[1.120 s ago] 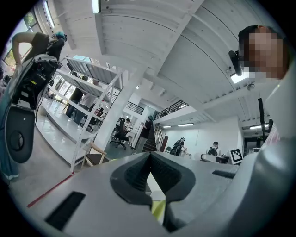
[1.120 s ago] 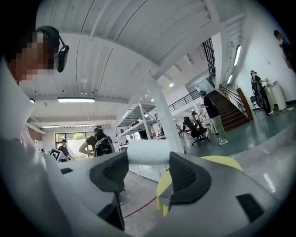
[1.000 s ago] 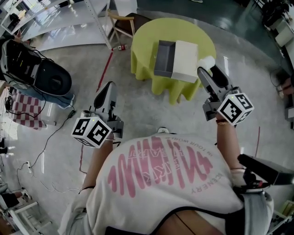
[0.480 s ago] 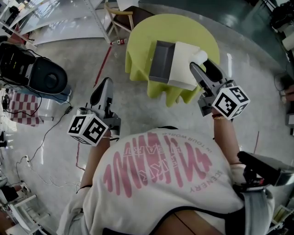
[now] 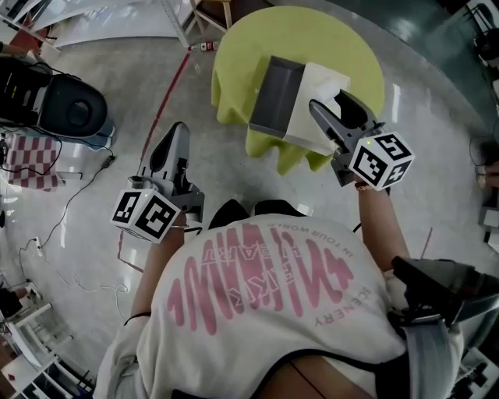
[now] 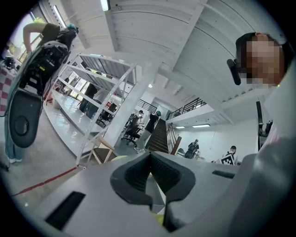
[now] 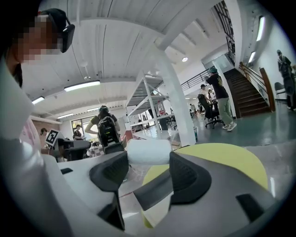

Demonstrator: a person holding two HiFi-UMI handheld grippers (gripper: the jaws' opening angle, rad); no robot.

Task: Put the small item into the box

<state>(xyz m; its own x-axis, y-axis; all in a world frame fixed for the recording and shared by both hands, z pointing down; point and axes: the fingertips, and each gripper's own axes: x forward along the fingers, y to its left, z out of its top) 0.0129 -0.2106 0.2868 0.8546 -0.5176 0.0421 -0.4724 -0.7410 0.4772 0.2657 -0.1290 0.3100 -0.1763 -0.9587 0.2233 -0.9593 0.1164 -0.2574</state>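
On a round yellow-green table [image 5: 327,35] stands the box, a grey open tray [image 5: 274,97] with its white lid [image 5: 321,82] lying beside it. My right gripper [image 5: 326,109] hangs over the near edge of the lid, shut on a small white cylinder [image 7: 149,152] that spans the jaws. In the right gripper view the table [image 7: 222,162] lies just beyond the pads. My left gripper [image 5: 176,134] is held low over the floor, left of the table, its jaws shut with nothing between them [image 6: 150,159].
A black machine [image 5: 54,101] and a checked cloth [image 5: 27,160] are at the left. A red line [image 5: 168,101] and cables [image 5: 70,218] run across the grey floor. A wooden chair [image 5: 210,9] stands behind the table. Metal shelving [image 6: 92,92] and distant people show in the left gripper view.
The table and box have come closer in the head view. The right gripper with the white cylinder has moved from beside the lid to over it. The left gripper stays low.
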